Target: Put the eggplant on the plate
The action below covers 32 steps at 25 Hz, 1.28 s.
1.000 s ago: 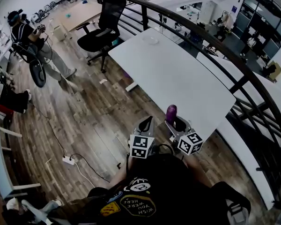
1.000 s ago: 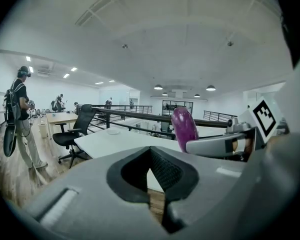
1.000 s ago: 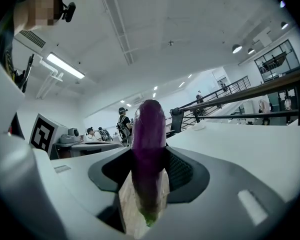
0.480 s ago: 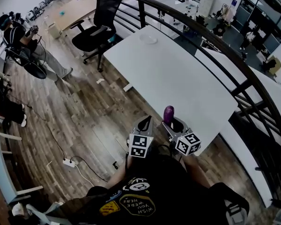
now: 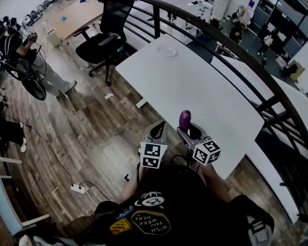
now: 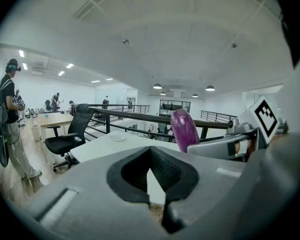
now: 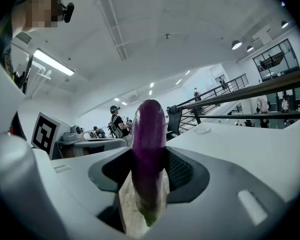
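Note:
A purple eggplant [image 5: 185, 121] stands upright in my right gripper [image 5: 191, 132], which is shut on its lower end just over the near edge of the white table [image 5: 195, 86]. In the right gripper view the eggplant [image 7: 149, 144] fills the gap between the black pads [image 7: 179, 170]. A small pale plate [image 5: 167, 50] lies at the table's far end, also seen as the plate [image 7: 202, 130] and the plate [image 6: 117, 138]. My left gripper [image 5: 156, 135] hangs beside the right one, over the wooden floor; the left gripper [image 6: 151, 150] is shut with nothing in it.
A black office chair [image 5: 105, 35] stands at the table's far left corner. A dark railing [image 5: 256, 65] runs along the table's right side. A person [image 5: 15, 50] stands far left near a wooden desk [image 5: 74, 17]. A power strip [image 5: 76, 188] and cable lie on the floor.
Both grippers and I have moved forward toward the table together. The eggplant stays upright in the right gripper; the left gripper stays shut.

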Each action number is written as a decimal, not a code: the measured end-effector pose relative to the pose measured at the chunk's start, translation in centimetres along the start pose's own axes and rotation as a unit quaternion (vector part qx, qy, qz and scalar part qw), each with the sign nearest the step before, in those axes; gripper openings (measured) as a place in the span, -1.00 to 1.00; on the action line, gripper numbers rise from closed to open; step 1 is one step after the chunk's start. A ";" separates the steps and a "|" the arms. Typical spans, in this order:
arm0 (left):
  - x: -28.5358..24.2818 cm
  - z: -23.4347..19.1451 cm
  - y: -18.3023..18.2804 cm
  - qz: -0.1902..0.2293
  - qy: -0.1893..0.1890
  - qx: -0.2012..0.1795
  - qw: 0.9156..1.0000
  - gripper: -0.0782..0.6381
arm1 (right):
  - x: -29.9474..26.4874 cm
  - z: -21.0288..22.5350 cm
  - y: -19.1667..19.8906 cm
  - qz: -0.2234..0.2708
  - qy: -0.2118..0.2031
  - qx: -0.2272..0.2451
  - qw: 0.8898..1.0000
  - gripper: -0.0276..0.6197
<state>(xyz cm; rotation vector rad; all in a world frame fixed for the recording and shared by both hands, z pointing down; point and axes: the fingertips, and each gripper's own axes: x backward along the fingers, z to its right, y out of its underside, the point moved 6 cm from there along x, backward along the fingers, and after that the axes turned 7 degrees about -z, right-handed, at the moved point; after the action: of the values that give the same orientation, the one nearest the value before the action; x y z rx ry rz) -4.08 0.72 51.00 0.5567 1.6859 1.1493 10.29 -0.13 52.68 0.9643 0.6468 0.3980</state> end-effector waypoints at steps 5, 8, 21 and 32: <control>-1.0 -2.4 1.0 -0.012 0.024 0.016 1.000 -0.77 | -2.9 -1.1 0.3 -0.011 0.012 -0.005 1.000 -0.28; -1.6 -3.3 1.3 -0.023 0.031 0.016 0.999 -0.77 | -4.2 -0.9 0.6 -0.031 0.016 -0.013 0.999 -0.28; -10.8 -12.8 -5.1 -0.017 0.024 -0.009 1.000 -0.77 | -15.5 5.7 -6.8 -0.017 -0.004 -0.002 1.000 -0.28; -19.0 -15.8 -9.2 -0.040 0.017 -0.046 0.998 -0.77 | -20.0 13.9 -11.1 -0.022 -0.003 -0.015 1.000 -0.28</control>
<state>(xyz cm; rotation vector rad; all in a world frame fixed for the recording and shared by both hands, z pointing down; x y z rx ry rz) -9.13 -25.09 52.86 0.4109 1.6603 1.1765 4.95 -26.15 55.41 0.9205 0.6534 0.3638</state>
